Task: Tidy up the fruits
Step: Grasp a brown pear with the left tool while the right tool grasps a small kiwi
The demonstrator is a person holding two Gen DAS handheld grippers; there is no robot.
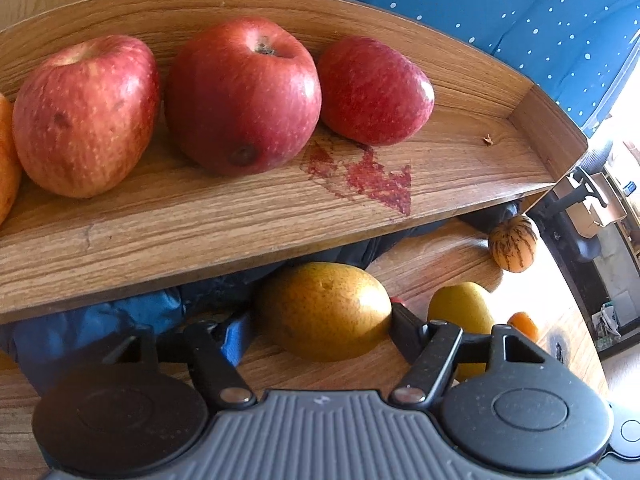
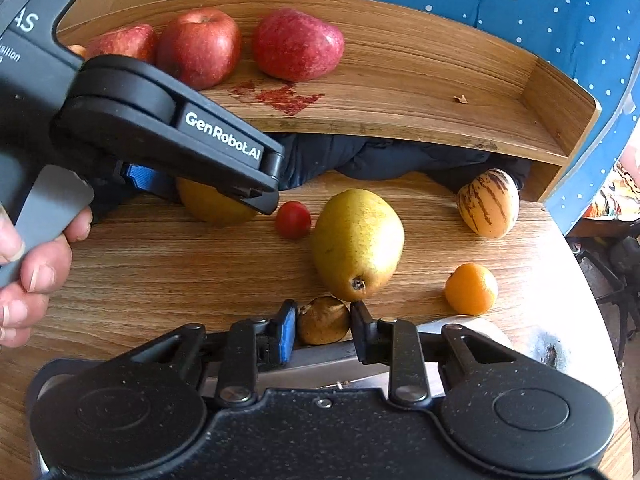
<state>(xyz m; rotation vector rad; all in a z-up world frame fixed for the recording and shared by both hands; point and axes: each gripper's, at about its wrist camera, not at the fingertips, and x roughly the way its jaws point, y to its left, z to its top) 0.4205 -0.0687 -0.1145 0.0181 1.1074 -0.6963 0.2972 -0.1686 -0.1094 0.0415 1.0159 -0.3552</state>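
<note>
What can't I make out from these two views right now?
- Left wrist: orange fruit on the shelf, cut off by the left edge.
- Left wrist: small red fruit, hidden behind the pear in the left gripper.
- Right wrist: small brown pear in the right gripper; its underside is hidden.

Three apples [image 2: 199, 46], three pears [image 2: 357, 243], one tomato [image 2: 293, 219], one mandarin [image 2: 471, 289], one striped melon [image 2: 489, 209].

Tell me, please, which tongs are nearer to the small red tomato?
Left. The left tongs sit around a pear just beside the tomato; the right tongs hold a small brown pear farther off.
</note>
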